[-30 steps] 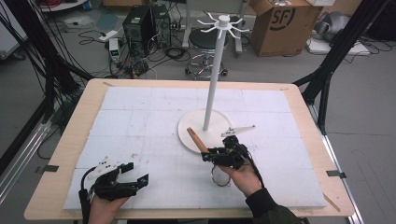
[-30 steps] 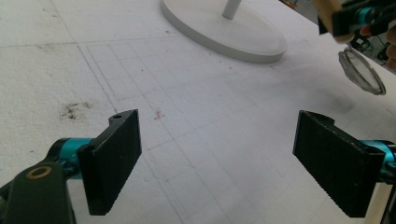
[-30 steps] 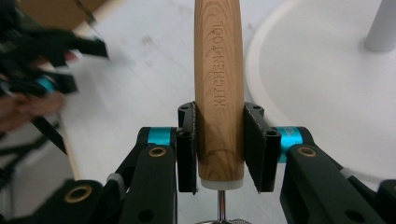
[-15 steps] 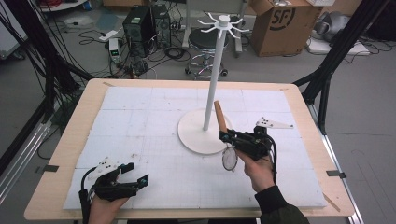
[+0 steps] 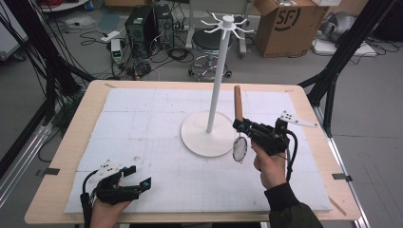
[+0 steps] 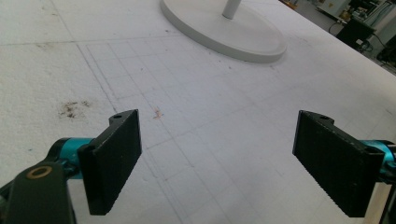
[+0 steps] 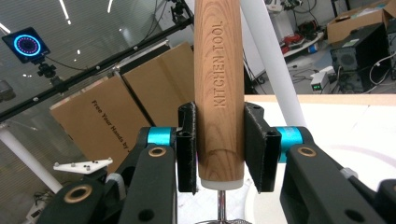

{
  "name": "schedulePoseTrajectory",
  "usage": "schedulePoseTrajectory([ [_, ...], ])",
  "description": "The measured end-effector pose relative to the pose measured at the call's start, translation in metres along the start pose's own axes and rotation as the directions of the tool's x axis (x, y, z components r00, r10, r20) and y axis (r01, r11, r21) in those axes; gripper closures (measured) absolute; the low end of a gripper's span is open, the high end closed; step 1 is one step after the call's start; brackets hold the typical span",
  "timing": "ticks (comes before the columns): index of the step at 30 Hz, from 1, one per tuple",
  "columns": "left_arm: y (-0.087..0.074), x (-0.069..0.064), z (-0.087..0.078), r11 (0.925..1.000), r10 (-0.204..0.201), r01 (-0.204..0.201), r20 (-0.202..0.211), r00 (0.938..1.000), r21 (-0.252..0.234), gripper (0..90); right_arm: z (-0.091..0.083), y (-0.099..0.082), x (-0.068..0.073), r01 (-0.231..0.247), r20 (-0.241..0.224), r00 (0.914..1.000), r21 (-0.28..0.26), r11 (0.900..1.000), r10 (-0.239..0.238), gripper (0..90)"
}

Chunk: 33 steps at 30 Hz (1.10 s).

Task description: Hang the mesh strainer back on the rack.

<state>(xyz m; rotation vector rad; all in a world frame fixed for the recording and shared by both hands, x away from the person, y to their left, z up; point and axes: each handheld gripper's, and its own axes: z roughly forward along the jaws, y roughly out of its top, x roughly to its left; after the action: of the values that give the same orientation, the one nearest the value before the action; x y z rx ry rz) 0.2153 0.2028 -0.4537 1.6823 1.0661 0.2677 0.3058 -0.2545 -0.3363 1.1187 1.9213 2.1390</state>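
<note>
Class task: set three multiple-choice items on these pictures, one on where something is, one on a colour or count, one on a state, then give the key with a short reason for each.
1. Where does the white stand sit?
A. on the floor
B. on the white mat near the table's middle
C. in the left gripper

2. What is the handle of the held kitchen tool like?
A. blue plastic
B. black rubber
C. brown wood

3. How are the left gripper's jaws?
A. open with nothing between
B. shut on the stand
C. shut on a cloth

Key: 1 B, the high view shows its round base on the mat; 2 C, the right gripper view shows wood grain stamped KITCHEN TOOL; 3 A, the left gripper view shows bare mat between wide-apart pads.
</note>
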Motion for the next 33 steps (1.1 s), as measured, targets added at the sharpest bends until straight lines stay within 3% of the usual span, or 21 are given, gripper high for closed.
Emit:
schedulePoseTrajectory([
  [3,0.0,0.0,0.0,1.0,0.001,-0.001,0.0,1.0,0.001,16.0,-0.001,0.006,0.003,0.029,0.01,0.9995,-0.026,0.9993,-0.028,68.6],
  [6,0.0,0.0,0.001,1.0,0.005,-0.005,0.001,1.0,0.003,16.0,-0.003,0.014,0.008,0.035,0.0,0.9994,-0.071,0.9969,-0.036,68.6],
  [15,0.0,0.0,0.0,1.0,0.003,-0.003,0.003,1.0,0.001,16.0,0.002,0.043,0.019,0.036,-0.035,0.9985,-0.135,0.9902,-0.041,68.6],
  [33,0.0,0.0,-0.001,1.0,0.005,-0.005,0.005,1.0,0.002,16.0,0.009,0.079,0.031,0.051,-0.043,0.9972,-0.185,0.9814,-0.06,68.6],
])
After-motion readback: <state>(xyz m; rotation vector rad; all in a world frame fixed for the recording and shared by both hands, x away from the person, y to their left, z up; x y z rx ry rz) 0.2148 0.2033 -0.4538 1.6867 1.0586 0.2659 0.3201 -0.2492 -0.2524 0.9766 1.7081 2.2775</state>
